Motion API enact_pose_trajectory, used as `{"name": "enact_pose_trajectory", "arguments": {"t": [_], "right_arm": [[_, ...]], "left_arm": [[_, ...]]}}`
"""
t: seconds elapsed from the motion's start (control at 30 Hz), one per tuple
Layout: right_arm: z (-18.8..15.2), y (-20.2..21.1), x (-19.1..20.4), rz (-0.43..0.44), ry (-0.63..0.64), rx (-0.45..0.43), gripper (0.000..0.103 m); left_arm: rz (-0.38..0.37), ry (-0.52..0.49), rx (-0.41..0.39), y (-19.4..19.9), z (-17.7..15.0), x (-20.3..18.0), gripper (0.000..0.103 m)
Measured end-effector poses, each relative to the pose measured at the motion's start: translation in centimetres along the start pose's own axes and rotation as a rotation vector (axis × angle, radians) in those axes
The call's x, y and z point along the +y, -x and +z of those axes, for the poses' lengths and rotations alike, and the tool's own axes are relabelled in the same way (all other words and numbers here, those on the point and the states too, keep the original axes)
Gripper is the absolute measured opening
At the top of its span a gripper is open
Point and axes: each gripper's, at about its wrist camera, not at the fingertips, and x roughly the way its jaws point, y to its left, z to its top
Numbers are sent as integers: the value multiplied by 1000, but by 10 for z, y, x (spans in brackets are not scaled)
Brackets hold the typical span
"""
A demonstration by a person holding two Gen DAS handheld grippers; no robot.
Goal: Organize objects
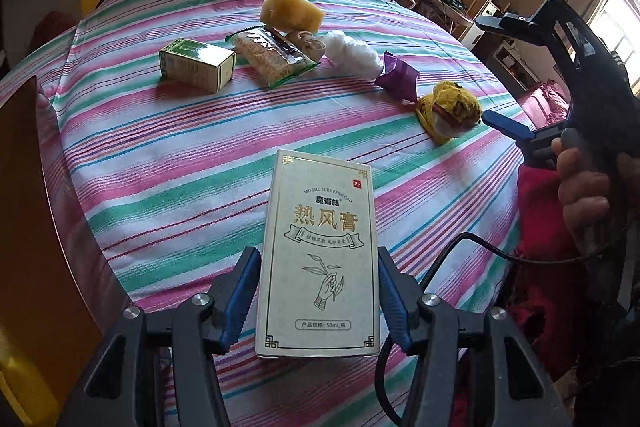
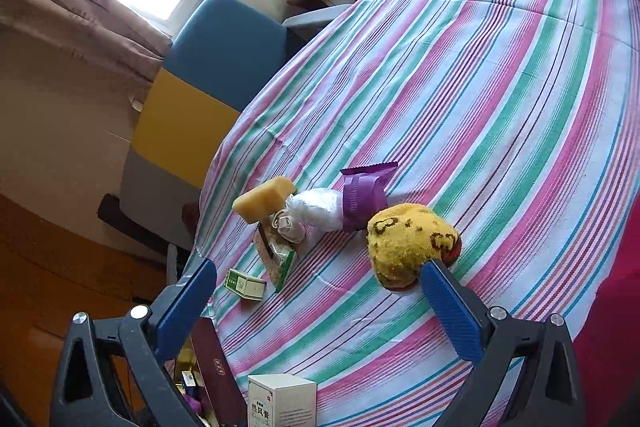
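A white carton with gold print [image 1: 320, 251] sits between the blue pads of my left gripper [image 1: 316, 267], which is shut on its long sides near the table's front edge. The carton [image 2: 280, 403] also shows at the bottom of the right wrist view. My right gripper [image 2: 320, 267] is open and holds nothing, just short of a yellow knitted item [image 2: 408, 243]. A hand holds the right gripper [image 1: 484, 71] at the right of the left wrist view. Further back lie a green box [image 1: 196, 65], a snack packet [image 1: 272, 57], a yellow sponge [image 1: 290, 13], a white plastic bundle [image 1: 352, 53] and a purple packet [image 1: 398, 75].
A striped cloth [image 1: 168, 155] covers the table. A dark brown box [image 2: 212, 367] with small items inside stands at the front left edge, close to the carton. A blue and yellow chair [image 2: 216, 67] stands behind the table. A cable [image 1: 472, 247] runs along the right side.
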Motion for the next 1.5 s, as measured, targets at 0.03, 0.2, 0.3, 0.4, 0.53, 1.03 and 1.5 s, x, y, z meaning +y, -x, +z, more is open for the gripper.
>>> {"name": "enact_pose_trajectory", "arguments": {"t": [0.03, 0.2, 0.3, 0.4, 0.53, 1.03, 1.5], "right_arm": [[0, 0, 0, -10, -2, 1, 103], [-1, -1, -2, -56, -8, -1, 103], [-1, 0, -7, -97, -34, -14, 103], [2, 1, 0, -140, 27, -21, 102], [6, -12, 13, -334, 127, -26, 99], [-27, -66, 41, -365, 412, 241, 42], [-61, -81, 74, -244, 590, 311, 41]], "left_arm": [[0, -5, -1, 1, -1, -1, 57], [-18, -4, -13, 6, -10, 0, 57], [-37, -1, -28, 12, -13, 1, 55], [-55, -11, -65, 27, -15, 0, 54], [-75, -20, -110, 46, -16, -1, 54], [-93, 56, -231, 106, -33, 24, 54], [40, 261, -240, 134, -70, 90, 54]]}}
